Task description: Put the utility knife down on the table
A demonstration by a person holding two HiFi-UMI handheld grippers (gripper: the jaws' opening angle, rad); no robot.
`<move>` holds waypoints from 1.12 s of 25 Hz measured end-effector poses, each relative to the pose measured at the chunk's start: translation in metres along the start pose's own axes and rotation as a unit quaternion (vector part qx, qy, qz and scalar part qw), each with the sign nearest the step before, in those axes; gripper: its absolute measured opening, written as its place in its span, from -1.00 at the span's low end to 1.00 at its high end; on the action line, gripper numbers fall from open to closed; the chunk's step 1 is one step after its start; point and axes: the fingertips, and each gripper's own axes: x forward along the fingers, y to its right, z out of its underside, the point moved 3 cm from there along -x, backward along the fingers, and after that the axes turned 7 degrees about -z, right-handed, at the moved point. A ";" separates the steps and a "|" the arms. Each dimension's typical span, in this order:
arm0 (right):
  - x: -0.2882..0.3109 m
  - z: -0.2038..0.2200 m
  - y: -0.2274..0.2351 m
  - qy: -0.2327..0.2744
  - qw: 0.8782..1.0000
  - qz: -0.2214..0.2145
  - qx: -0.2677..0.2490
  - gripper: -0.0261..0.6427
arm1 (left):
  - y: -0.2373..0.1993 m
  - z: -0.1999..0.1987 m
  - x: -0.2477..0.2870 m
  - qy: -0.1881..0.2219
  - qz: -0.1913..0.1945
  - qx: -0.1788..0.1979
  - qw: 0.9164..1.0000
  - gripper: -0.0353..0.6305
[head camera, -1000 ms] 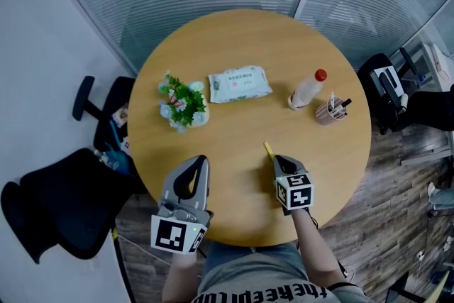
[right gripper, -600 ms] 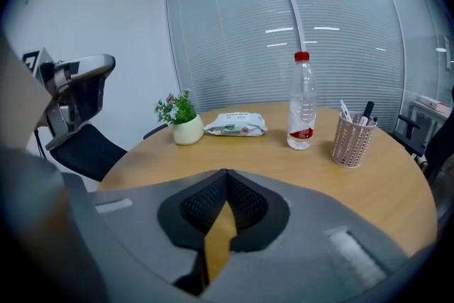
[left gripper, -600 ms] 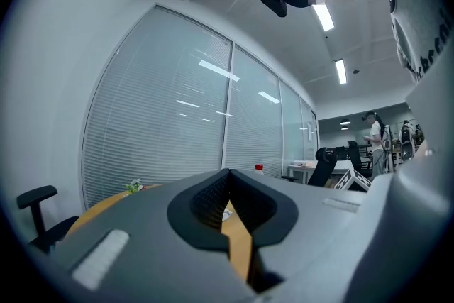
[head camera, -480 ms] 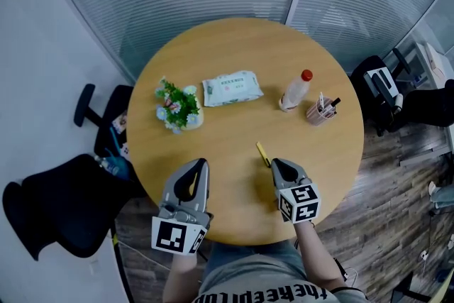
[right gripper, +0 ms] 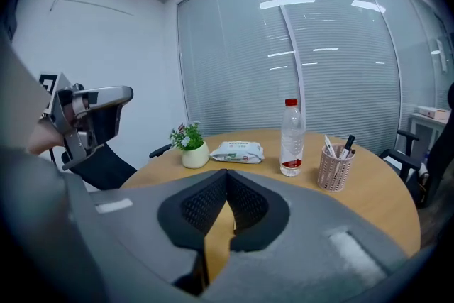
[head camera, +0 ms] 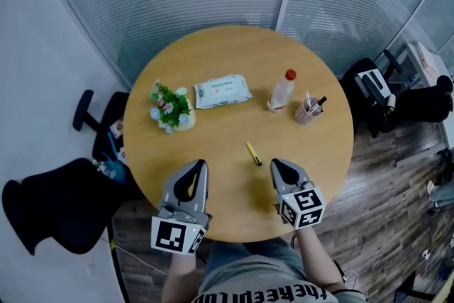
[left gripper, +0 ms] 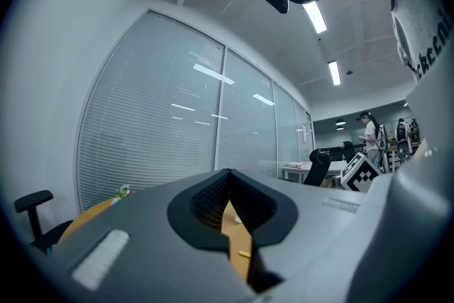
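The yellow utility knife [head camera: 253, 153] lies flat on the round wooden table [head camera: 213, 53], near its middle front, with nothing touching it. My right gripper [head camera: 277, 164] hovers just behind and to the right of the knife, its jaws together and empty. My left gripper [head camera: 201, 165] hangs over the table's front left, jaws together and empty. In the left gripper view the knife [left gripper: 243, 252] shows as a small yellow piece through the slit under the left gripper [left gripper: 228, 175]. The right gripper [right gripper: 227, 174] in its own view does not show the knife.
A small potted plant [head camera: 170, 110], a pack of wipes [head camera: 222, 91], a clear bottle with a red cap [head camera: 281, 91] and a pink pen cup [head camera: 308, 110] stand across the table's far half. Black office chairs [head camera: 53, 202] flank the table on both sides.
The knife was at the right gripper's tip a second ago; now it lies on the table. The right gripper has drawn back toward me. The left gripper has stayed put.
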 end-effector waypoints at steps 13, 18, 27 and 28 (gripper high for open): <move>-0.046 -0.024 -0.007 0.051 0.998 -0.001 -0.028 -0.92 | 0.032 -0.013 -0.016 0.015 0.000 0.012 1.000 -0.86; -0.063 -0.031 -0.007 0.065 0.997 -0.003 -0.039 -0.92 | 0.045 -0.019 -0.022 0.021 0.000 0.017 1.000 -0.86; -0.092 -0.047 -0.011 0.101 0.994 -0.010 -0.048 -0.92 | 0.063 -0.028 -0.033 0.033 -0.004 0.022 0.999 -0.87; -0.094 -0.049 -0.012 0.105 0.993 -0.011 -0.049 -0.92 | 0.065 -0.029 -0.035 0.034 -0.004 0.023 0.999 -0.87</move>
